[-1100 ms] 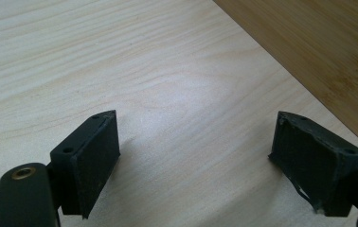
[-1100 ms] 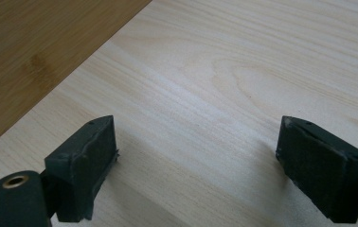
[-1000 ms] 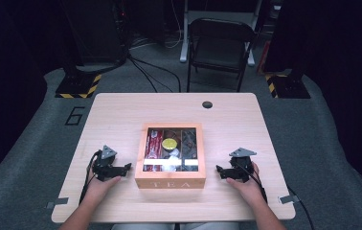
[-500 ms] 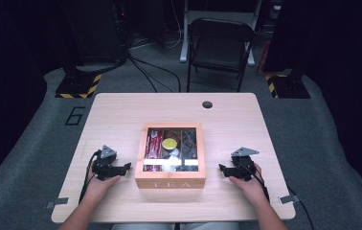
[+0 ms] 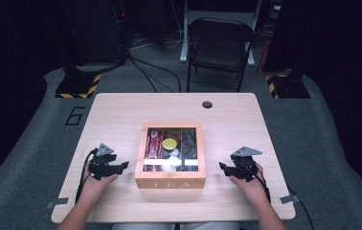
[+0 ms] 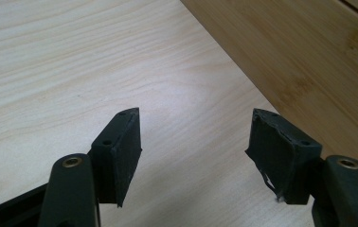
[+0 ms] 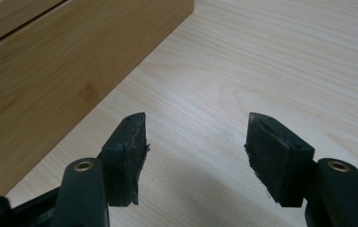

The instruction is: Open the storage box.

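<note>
A wooden tea box [image 5: 171, 182] with a clear lid stands near the middle of the table, marked TEA on its front. Packets and a yellow round item show through the lid. My left gripper [image 5: 123, 166] rests on the table just left of the box, pointing at its side wall [image 6: 309, 61]. Its jaws have just been closing and stand apart with nothing between them [image 6: 196, 146]. My right gripper [image 5: 223, 167] sits on the table right of the box, facing its other side wall [image 7: 49, 80]. Its jaws have also been closing, and only bare tabletop lies between them [image 7: 196, 146].
The light wooden table [image 5: 121, 115] has a round cable hole [image 5: 207, 104] near its far edge. A black folding chair [image 5: 220, 45] stands behind the table. Cables run across the floor, and black-yellow striped bases [image 5: 78, 86] sit at both far corners.
Both grippers' jaws have narrowed a little. The hands stayed where they were beside the box.
</note>
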Demonstrator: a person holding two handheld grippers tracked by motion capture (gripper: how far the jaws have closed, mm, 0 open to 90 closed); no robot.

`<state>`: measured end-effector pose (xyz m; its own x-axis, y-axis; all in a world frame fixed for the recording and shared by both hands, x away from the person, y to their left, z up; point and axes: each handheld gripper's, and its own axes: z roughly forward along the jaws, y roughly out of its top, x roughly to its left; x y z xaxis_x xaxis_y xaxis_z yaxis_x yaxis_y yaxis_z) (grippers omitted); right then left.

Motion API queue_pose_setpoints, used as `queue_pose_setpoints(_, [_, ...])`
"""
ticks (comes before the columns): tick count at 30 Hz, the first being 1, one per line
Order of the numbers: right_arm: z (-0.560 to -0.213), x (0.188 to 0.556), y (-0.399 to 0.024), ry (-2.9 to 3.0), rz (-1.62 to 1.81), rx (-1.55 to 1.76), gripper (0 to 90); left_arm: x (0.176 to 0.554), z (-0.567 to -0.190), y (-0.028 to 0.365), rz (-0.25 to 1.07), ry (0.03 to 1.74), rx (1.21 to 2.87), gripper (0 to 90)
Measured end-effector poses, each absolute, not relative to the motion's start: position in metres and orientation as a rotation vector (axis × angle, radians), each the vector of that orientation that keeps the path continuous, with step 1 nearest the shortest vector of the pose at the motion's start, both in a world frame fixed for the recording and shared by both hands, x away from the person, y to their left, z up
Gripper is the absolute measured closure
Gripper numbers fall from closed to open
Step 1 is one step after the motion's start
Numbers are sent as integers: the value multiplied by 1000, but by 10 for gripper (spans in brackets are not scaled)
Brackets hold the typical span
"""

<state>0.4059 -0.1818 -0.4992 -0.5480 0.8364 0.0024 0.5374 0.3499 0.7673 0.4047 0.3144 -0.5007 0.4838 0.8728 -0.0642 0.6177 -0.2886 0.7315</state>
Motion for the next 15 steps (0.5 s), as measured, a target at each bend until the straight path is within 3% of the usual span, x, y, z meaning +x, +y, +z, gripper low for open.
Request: queue_pose_setpoints(15, [-484,397,-175,2243,1046,1150,396,399,-490,319,396,1251,1953,372])
